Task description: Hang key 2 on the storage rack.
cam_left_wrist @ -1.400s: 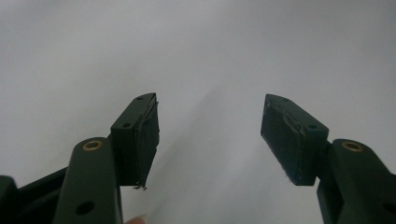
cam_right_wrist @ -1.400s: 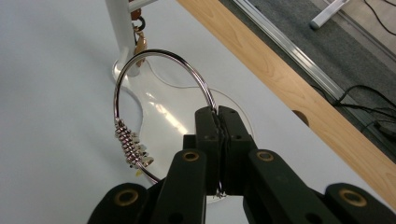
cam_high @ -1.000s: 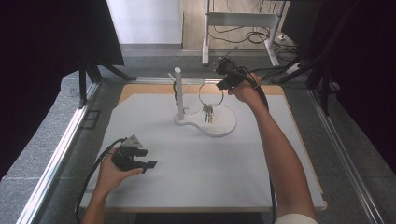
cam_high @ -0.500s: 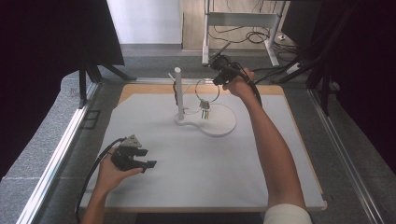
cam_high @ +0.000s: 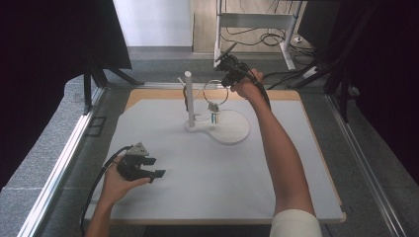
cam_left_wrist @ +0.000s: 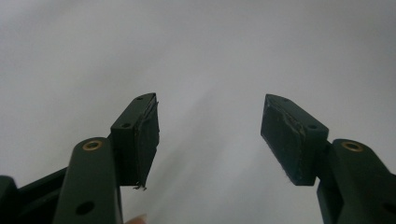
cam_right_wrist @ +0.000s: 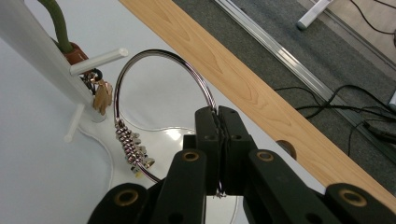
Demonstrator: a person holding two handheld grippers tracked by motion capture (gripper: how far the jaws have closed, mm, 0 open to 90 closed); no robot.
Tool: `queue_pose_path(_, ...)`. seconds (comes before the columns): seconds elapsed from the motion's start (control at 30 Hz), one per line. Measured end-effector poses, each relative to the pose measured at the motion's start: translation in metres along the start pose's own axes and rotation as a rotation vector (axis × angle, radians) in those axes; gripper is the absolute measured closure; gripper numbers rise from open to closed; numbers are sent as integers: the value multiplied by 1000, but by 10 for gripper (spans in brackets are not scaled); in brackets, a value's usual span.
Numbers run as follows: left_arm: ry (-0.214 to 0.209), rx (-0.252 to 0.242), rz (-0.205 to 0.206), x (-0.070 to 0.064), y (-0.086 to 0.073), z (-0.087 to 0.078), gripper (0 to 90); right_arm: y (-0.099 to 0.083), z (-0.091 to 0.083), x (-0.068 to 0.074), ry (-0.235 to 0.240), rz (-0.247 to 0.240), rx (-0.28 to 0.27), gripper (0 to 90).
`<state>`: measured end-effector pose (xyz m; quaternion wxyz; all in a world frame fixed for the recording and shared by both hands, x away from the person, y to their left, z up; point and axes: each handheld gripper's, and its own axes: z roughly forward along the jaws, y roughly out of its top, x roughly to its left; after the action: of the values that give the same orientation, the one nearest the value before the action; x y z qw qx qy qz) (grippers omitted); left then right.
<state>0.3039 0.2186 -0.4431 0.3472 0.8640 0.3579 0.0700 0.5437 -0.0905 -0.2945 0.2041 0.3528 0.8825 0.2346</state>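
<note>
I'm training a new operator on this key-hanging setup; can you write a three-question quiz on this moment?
1. True or false: the right gripper is shut on the large silver metal key ring.
2. The left gripper is: A) shut on a key, B) open with nothing between its jaws, C) touching the stand.
3. Fill in: the ring is held beside the white upright peg stand, and from it hangs a small bunch of ____.

Key: 1 true; 2 B; 3 keys.
</note>
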Motion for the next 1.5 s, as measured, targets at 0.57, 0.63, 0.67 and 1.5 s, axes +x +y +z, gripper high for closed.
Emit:
queue_pose_path(0.57,0,-5,-1,1,-1,-2,377,10,12,1,-24,-1,5,881)
queue_pose_path(0.63,-1,-4,-1,1,-1,-2,377,10,14,1,-22,-1,5,881)
queue_pose_path(0.67,-1,-4,0,1,-1,-1,377,10,15,1,-19,0,5,881)
queue_pose_path(1.5,-8,10,5,0,0,3,377,17,15,20,-10,-5,-12,881)
